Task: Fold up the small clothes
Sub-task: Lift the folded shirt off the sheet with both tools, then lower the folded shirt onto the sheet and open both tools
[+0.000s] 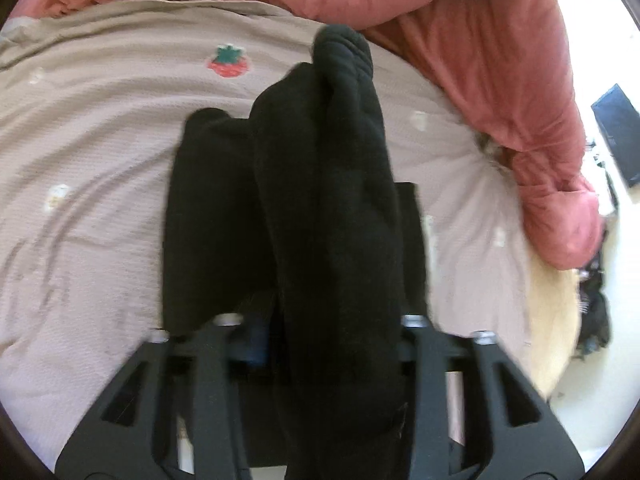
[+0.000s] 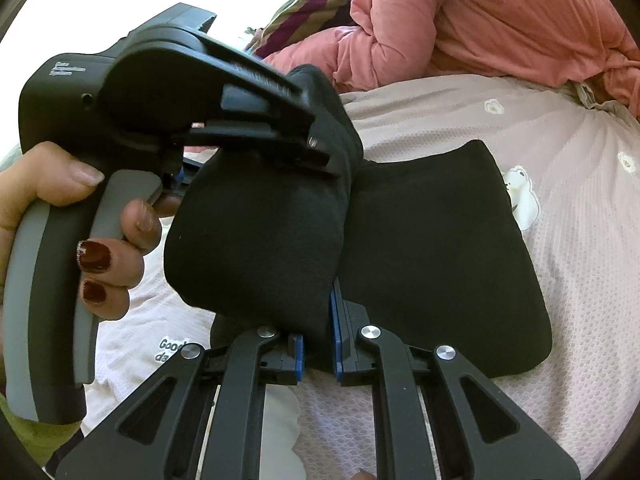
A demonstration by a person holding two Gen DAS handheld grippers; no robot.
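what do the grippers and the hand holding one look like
Both grippers are matte black, with slotted linkage arms, silver pivot bolts and blue pads. The left gripper has a grey trigger handle and small white lettering. The hand has dark red nails and a yellow-green sleeve.

Black sock (image 2: 256, 240) (both hand-held grippers gripping)

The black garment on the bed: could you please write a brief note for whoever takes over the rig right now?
Left tongs: shut on the black garment, holding a folded-over flap off the bed.
Right tongs: pads either side of that flap's lower edge; whether they pinch it is unclear.
The rest of the garment lies flat on the pale patterned bed sheet, beside the pink duvet.
Done: fold started.
Left: lay the flap down, flatten, finish.
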